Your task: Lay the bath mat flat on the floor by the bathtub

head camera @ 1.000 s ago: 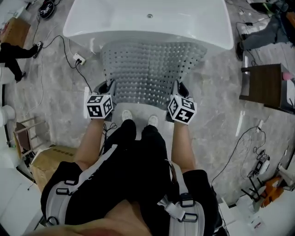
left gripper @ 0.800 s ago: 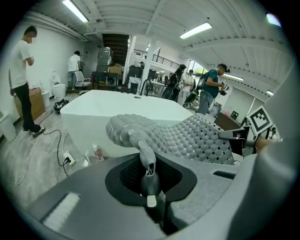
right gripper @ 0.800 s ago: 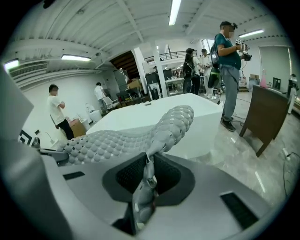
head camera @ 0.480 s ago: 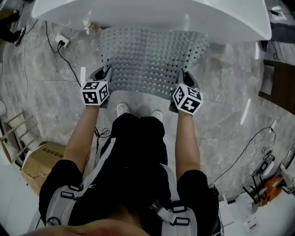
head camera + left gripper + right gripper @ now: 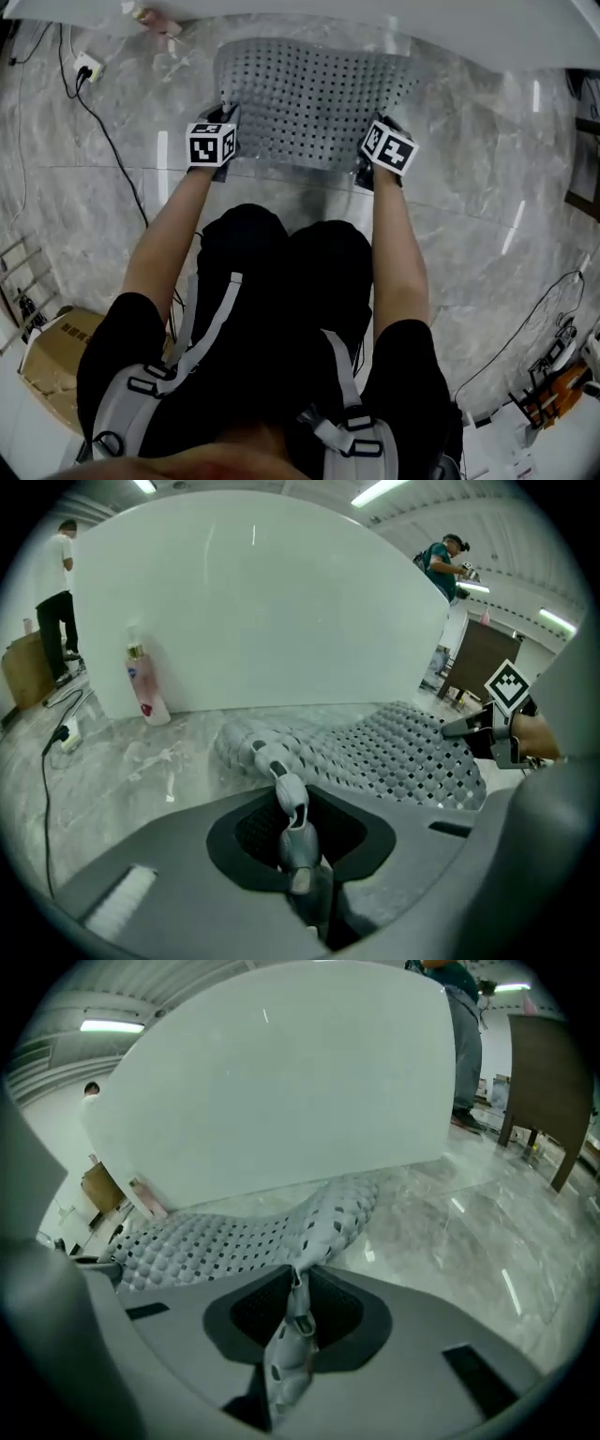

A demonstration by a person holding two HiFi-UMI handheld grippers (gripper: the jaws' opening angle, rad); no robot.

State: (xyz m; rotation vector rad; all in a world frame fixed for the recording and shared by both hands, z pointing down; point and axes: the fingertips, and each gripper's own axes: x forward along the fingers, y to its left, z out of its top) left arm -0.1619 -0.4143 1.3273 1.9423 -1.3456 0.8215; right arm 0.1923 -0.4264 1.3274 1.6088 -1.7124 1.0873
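Observation:
The grey perforated bath mat (image 5: 314,103) spreads over the marble floor right in front of the white bathtub (image 5: 394,23). My left gripper (image 5: 225,122) holds its near left corner; its jaws are opening, with the mat corner (image 5: 286,799) still pinched upright between them. My right gripper (image 5: 382,127) is shut on the near right corner (image 5: 298,1321). From both corners the mat (image 5: 394,752) runs low across the floor toward the tub wall (image 5: 281,1091). In the left gripper view the right gripper (image 5: 487,733) shows at the mat's far side.
A pink-capped bottle (image 5: 142,682) stands on the floor by the tub's left end. A power strip with a black cable (image 5: 86,66) lies at the left. A cardboard box (image 5: 47,352) sits behind me. A brown cabinet (image 5: 553,1091) stands at the right. People (image 5: 61,592) stand beyond.
Both grippers have carried the mat forward and down toward the floor beside the tub. The mat hung curved before and now lies nearly flat.

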